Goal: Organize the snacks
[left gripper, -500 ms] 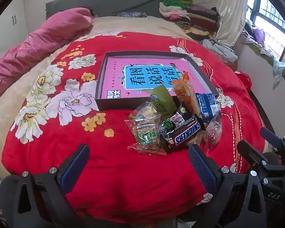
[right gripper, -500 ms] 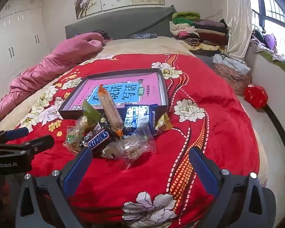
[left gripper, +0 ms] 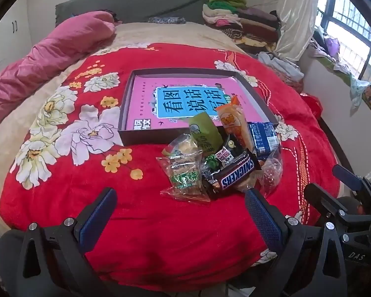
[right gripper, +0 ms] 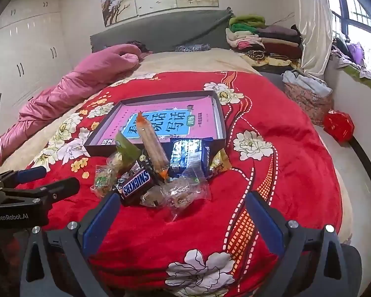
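Red floral blanket (left gripper: 61, 198) covers bed, pink quilt (right gripper: 69, 86) bunched far side. Dark tray (left gripper: 126, 113) w/ pink book (left gripper: 146, 101) lying inside sits mid-blanket. Snack pile touching tray's near wall: blue pkt (right gripper: 189, 153), orange tube (right gripper: 153, 146) leaning on the wall, Snickers bar (left gripper: 237, 174), green pkt (left gripper: 206, 133), clear bags. Left gripper (left gripper: 180, 210) and right gripper (right gripper: 183, 212) both spread wide, holding nothing, just short of pile.

Heaped snacks (left gripper: 225, 163) touching dark tray (left gripper: 146, 137)
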Demonstrator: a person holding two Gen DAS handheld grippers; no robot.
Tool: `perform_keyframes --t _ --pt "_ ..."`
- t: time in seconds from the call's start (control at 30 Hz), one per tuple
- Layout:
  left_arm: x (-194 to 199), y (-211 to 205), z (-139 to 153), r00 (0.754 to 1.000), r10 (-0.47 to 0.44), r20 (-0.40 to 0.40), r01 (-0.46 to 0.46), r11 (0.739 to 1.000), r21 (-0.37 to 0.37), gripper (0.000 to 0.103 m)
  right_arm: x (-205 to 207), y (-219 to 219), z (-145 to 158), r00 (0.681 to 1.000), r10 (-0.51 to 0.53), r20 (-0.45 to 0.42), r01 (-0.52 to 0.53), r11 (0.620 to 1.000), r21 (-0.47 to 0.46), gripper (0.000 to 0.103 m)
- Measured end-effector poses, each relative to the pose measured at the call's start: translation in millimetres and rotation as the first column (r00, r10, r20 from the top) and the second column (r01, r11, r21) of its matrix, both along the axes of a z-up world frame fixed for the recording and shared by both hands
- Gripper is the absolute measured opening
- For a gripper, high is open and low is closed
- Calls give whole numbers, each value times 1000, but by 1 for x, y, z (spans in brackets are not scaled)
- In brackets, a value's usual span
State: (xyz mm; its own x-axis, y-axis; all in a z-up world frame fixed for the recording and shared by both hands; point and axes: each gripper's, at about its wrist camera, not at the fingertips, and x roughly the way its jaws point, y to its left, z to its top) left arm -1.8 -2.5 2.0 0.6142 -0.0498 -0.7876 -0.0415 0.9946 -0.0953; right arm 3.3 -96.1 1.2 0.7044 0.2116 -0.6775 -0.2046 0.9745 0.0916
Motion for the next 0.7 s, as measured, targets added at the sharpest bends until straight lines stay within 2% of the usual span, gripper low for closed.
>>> perform_keyframes --t 0.7 --pt "-1 -3 4 1000 -20 13 21 1000 -3 103 -1 -5 5 1000 -21 13 21 1000 2 102"
